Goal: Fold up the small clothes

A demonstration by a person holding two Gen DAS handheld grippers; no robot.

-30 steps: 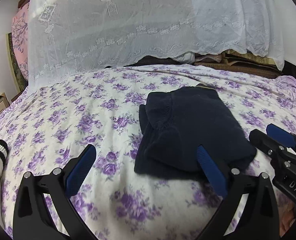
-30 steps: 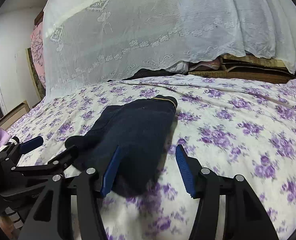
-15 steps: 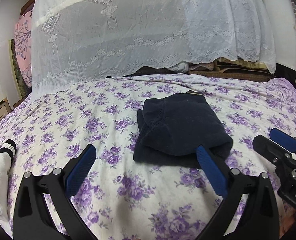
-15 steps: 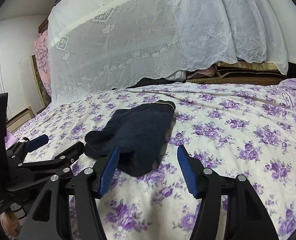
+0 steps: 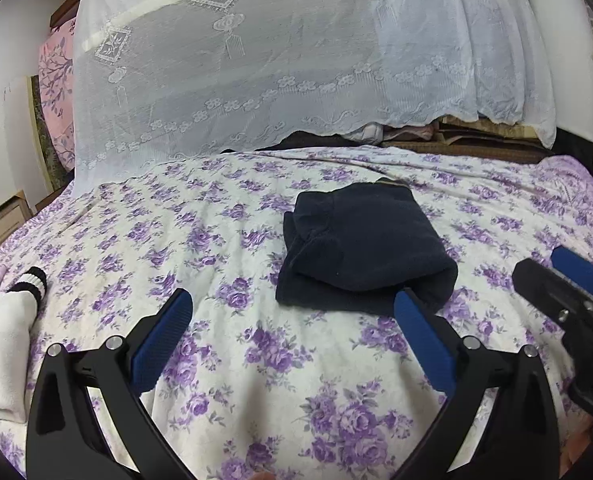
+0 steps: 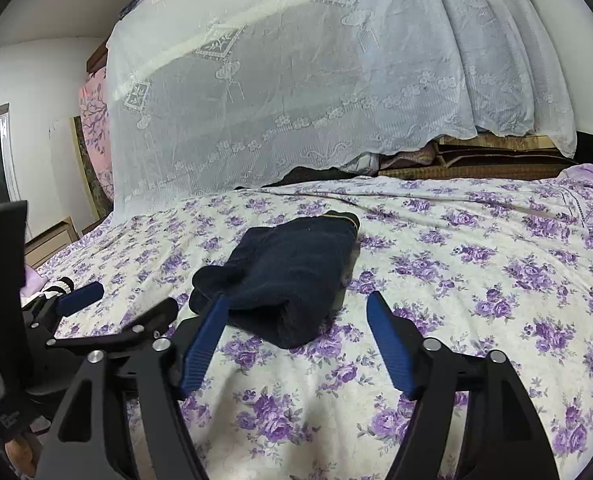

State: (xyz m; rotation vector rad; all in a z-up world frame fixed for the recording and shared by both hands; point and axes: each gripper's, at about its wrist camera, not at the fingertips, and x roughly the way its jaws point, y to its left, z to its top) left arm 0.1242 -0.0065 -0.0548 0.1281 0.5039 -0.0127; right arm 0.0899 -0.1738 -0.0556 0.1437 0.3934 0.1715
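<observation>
Navy garment [image 5: 360, 248] lies folded; we hold both grippers, left gripper [image 5: 292, 344] and right gripper [image 6: 296, 340], wide, empty, the right's jaws just opened. Next: white sock [image 5: 4, 344].

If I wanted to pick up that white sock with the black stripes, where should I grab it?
Probably the striped cuff of the white sock. It sticks out over the bedsheet with clear sheet beside it, while the rest runs off the picture's edge. Come from the right with the open left gripper.

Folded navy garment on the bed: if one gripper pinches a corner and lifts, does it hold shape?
Probably not. The navy garment looks soft and knitted, so its loose layers would likely unfold and droop. Likely light; on the bedsheet, pushing would bunch it.
</observation>
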